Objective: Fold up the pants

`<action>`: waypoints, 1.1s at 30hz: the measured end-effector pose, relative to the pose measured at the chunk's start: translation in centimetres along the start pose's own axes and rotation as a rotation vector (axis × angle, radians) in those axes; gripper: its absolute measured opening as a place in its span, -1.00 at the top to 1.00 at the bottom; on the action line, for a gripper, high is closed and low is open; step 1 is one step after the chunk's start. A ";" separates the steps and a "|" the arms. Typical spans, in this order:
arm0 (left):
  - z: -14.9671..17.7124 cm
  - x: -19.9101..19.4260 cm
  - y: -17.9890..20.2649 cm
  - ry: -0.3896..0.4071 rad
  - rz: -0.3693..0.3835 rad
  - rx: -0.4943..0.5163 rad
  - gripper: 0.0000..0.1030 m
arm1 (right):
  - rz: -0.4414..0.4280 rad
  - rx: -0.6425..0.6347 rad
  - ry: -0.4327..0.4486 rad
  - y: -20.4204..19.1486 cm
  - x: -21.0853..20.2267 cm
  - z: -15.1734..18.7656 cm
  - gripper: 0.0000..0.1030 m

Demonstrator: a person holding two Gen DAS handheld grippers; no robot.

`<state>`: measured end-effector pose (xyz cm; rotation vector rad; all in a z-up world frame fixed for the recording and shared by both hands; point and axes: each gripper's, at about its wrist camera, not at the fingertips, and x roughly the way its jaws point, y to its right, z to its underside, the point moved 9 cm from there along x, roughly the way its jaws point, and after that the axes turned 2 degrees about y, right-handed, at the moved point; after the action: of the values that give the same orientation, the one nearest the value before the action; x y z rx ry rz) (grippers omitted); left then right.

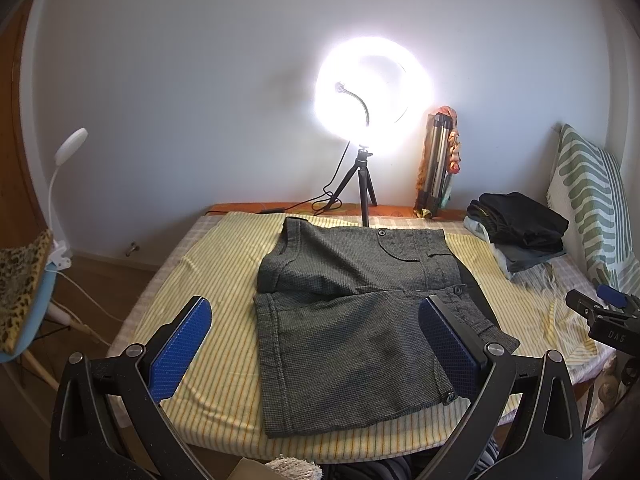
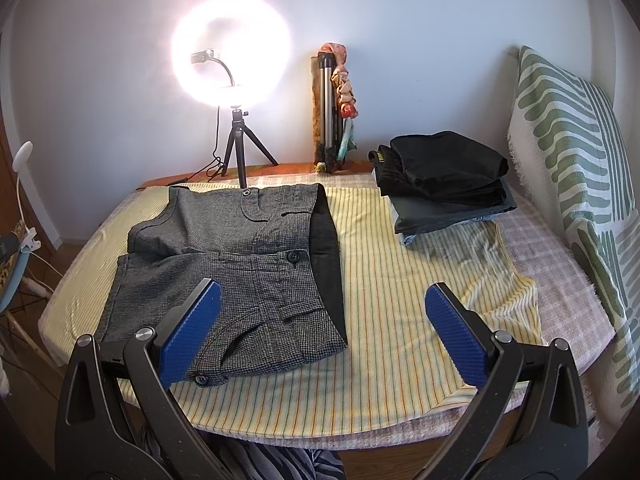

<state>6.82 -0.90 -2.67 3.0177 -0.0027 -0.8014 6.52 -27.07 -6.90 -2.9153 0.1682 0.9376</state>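
A: Where were the pants [image 1: 352,320]?

B: Flat on the striped sheet [image 1: 208,248] that covered the desk [image 2: 560,248], left of the middle in the right wrist view. They were grey check shorts, already folded once, so one half lay over the other.

A: Which way did they point?

B: The waistband with its dark lining [image 2: 326,248] ran along the right edge, near to far. The leg hems faced left. So the legs pointed left and the waist right. As folded, the long axis ran near to far, roughly along the waistband.

A: And the grippers?

B: The left gripper [image 1: 316,344] hung over the near part of the pants, its blue pads [image 1: 182,350] spread wide, gripping nothing. The right gripper [image 2: 324,336] was just as wide open and empty; its left pad sat over the near right corner of the pants, its right pad over bare sheet. I could not tell whether either one touched the cloth.

A: Any writing?

B: In the left wrist view the right gripper's body at the right edge carried letters that looked like "DAS", though I was not sure. A small yellow label on the stack of folded clothes [image 2: 444,176] at the far right was too small to read.

A: Anything else there?

B: A lit ring light [image 2: 231,50] on a small tripod stood at the far edge, behind the pants.
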 end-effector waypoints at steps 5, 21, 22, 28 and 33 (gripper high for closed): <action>0.0 0.0 0.2 -0.002 -0.002 0.004 -1.00 | -0.001 -0.001 -0.002 0.0 0.1 0.1 -1.00; 0.3 0.2 0.1 -0.008 -0.004 0.006 -1.00 | -0.004 -0.002 -0.005 -0.1 0.3 0.4 -1.00; 0.3 0.2 0.1 -0.008 -0.004 0.006 -1.00 | -0.005 -0.002 -0.005 -0.1 0.4 0.5 -1.00; 0.4 0.2 0.1 -0.007 -0.009 0.011 -0.99 | -0.005 -0.001 -0.007 -0.1 0.4 0.6 -1.00; 0.7 0.5 0.0 -0.013 -0.012 0.019 -0.99 | -0.005 -0.003 -0.006 -0.1 0.5 0.4 -1.00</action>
<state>6.90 -0.95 -3.53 3.0334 0.0069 -0.8269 6.67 -27.01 -7.52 -2.9136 0.1592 0.9470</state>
